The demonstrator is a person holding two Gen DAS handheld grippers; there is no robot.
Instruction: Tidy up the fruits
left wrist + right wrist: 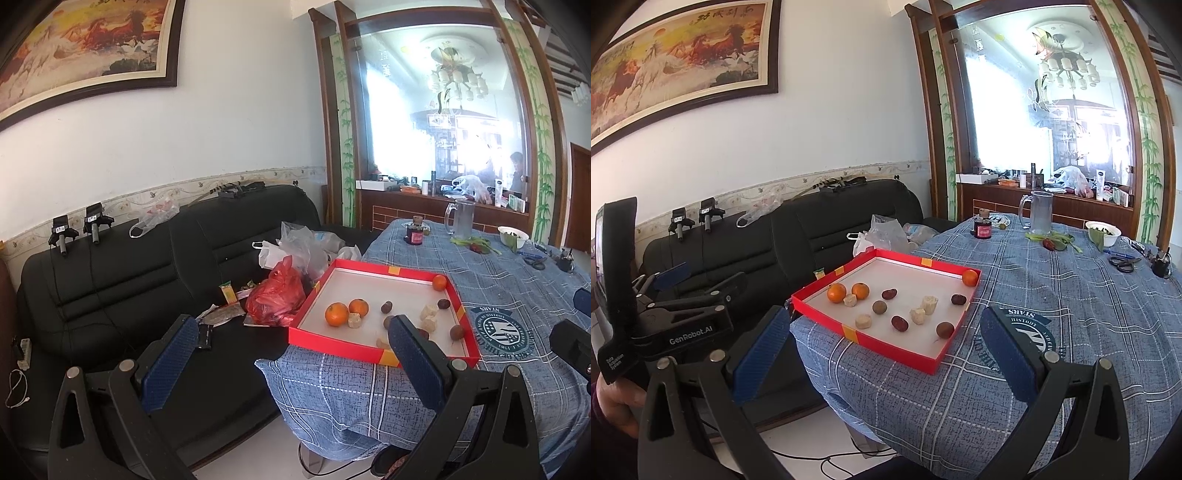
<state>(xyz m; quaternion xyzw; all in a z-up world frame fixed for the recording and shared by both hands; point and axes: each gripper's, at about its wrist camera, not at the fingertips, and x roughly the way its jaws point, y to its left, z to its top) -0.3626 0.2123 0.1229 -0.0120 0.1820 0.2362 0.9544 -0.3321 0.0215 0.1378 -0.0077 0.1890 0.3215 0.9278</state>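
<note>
A blue plaid tablecloth (1052, 314) covered the table beside a black sofa (798, 236). On it sat a shallow red tray (886, 345) holding three tangerines (836, 292), dark jujubes (899, 323) and pale cut chunks (863, 321) — all light and small. The tangerines looked soft-skinned, best pinched across the middle. Left gripper (291, 354) and right gripper (886, 350) both gaped, empty, short of the tray.

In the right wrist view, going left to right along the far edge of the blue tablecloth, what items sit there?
Dark red-labelled jar → clear glass pitcher → green leaves with a red fruit → white bowl → scissors → small black holder.
</note>
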